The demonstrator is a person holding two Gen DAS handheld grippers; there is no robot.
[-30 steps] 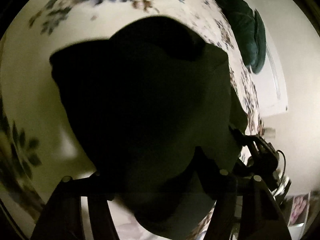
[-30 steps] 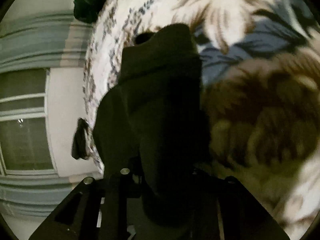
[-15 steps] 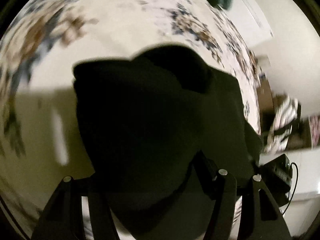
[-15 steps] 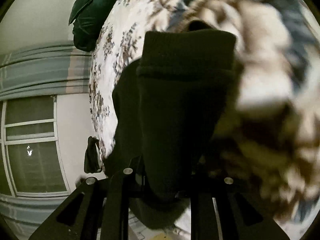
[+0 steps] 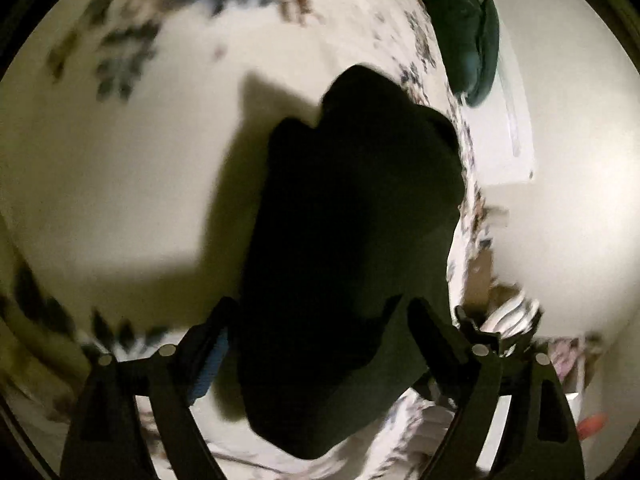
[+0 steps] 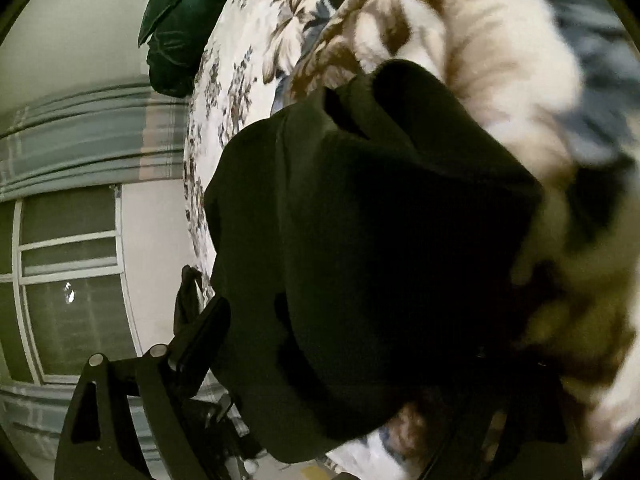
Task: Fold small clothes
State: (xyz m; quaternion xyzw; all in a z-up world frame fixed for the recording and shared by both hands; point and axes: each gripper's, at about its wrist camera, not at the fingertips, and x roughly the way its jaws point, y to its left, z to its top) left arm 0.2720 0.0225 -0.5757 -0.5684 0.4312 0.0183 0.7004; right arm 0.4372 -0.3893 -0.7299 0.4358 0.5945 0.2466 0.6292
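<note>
Here a dark garment (image 5: 344,248) lies bunched on the floral bedspread (image 5: 120,160), its nearer end reaching down between the fingers of both tools. In the left wrist view, the left hand-held gripper (image 5: 316,320) has just been opening and its jaws now stand wide apart; the cloth sits in the gap between them, and a blue pad shows on the inner face of the left finger (image 5: 208,364), clear of the fabric. The garment's far end rises in two rounded lumps toward the bed's edge, and it throws a soft shadow to the left across the pale cover. In the right wrist view, the right hand-held gripper (image 6: 360,344) has likewise just been opening; its left finger (image 6: 200,340) stands off to the side of the same dark cloth (image 6: 380,240), while the right finger is lost in darkness behind the fabric. The cloth shows a folded ridge and an open cuff-like mouth at its top. A dark green pillow (image 6: 184,28) rests at the far end of the bed, beside a wall with a window (image 6: 68,280) under grey-striped curtains (image 6: 88,136).
</note>
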